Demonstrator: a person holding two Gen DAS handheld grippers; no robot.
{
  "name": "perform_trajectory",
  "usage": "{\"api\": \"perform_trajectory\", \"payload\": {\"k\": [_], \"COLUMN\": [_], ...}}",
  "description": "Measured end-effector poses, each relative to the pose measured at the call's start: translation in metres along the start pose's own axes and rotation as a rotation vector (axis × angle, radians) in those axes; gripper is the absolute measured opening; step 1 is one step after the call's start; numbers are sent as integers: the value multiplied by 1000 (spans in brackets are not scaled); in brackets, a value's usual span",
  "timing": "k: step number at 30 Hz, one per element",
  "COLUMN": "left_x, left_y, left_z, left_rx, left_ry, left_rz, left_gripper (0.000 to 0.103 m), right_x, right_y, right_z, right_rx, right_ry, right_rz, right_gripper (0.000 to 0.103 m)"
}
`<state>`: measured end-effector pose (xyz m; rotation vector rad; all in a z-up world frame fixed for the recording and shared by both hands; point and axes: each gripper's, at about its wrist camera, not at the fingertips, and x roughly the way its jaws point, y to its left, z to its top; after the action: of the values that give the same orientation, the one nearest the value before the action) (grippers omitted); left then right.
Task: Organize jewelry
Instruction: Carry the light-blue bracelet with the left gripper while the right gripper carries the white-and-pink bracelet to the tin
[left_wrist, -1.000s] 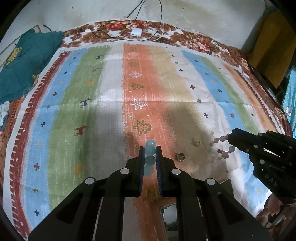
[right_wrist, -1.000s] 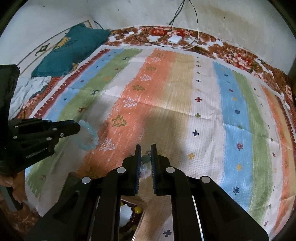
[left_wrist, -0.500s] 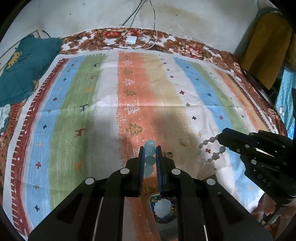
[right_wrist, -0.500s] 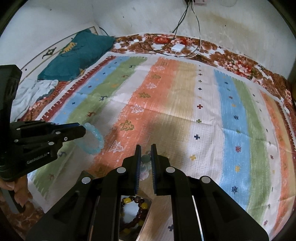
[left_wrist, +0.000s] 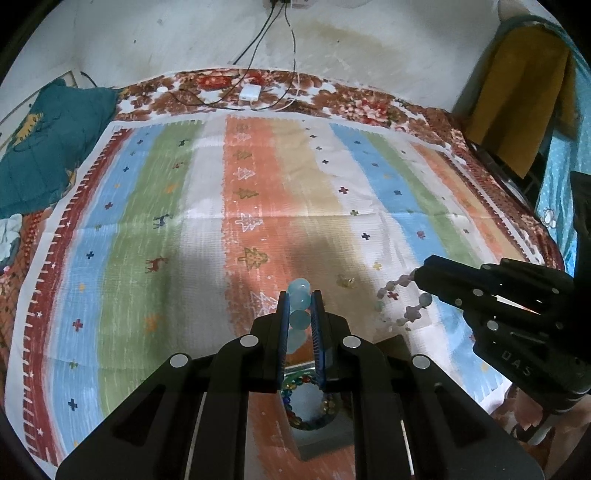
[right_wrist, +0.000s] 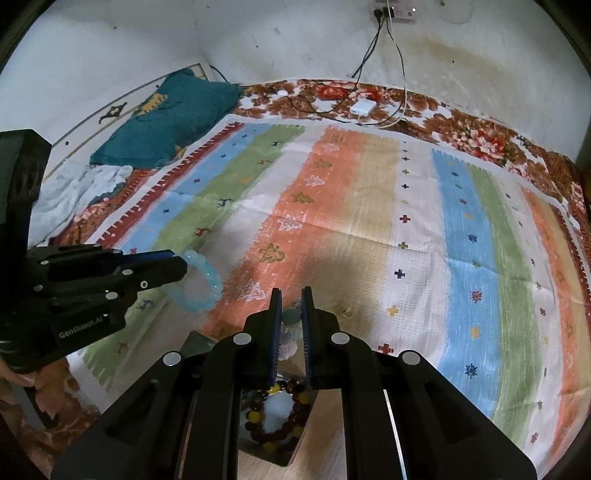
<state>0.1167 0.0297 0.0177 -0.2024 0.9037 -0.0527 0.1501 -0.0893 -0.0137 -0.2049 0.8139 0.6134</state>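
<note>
My left gripper (left_wrist: 299, 299) is shut on a pale blue bead bracelet (left_wrist: 298, 295), held above the striped cloth; the bracelet also shows in the right wrist view (right_wrist: 205, 280). My right gripper (right_wrist: 291, 299) is shut on a pink and grey star-bead bracelet (right_wrist: 290, 319), which dangles from its tip in the left wrist view (left_wrist: 402, 299). Below my left gripper lies a compartmented jewelry box (left_wrist: 325, 439) holding a multicoloured bead bracelet (left_wrist: 291, 402). Below my right gripper a compartment holds a dark red and yellow bead bracelet (right_wrist: 258, 421).
A small gold earring (left_wrist: 346, 282) lies on the striped cloth (left_wrist: 147, 221). A teal cushion (left_wrist: 44, 147) lies at the far left, a white charger (left_wrist: 249, 92) with cables at the back edge, a yellow cloth (left_wrist: 517, 99) hangs at the right.
Both grippers have lifted up and back with their bracelets. The jewelry box beneath them has come further into view.
</note>
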Motion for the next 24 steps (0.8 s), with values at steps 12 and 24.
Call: {"api": "perform_trajectory", "payload": {"k": [12, 24], "left_x": [-22, -24], "left_y": [-12, -21], "left_z": [-16, -40], "left_rx": [17, 28], "left_ry": [-29, 1], "left_rz": [-22, -43], "left_gripper": [11, 11], "right_x": [-18, -23], "right_y": [10, 16], "right_z": [-12, -38], "right_rx": [-14, -13], "right_ry": [-19, 15], "right_rz": [27, 38], "right_gripper": [11, 11]}}
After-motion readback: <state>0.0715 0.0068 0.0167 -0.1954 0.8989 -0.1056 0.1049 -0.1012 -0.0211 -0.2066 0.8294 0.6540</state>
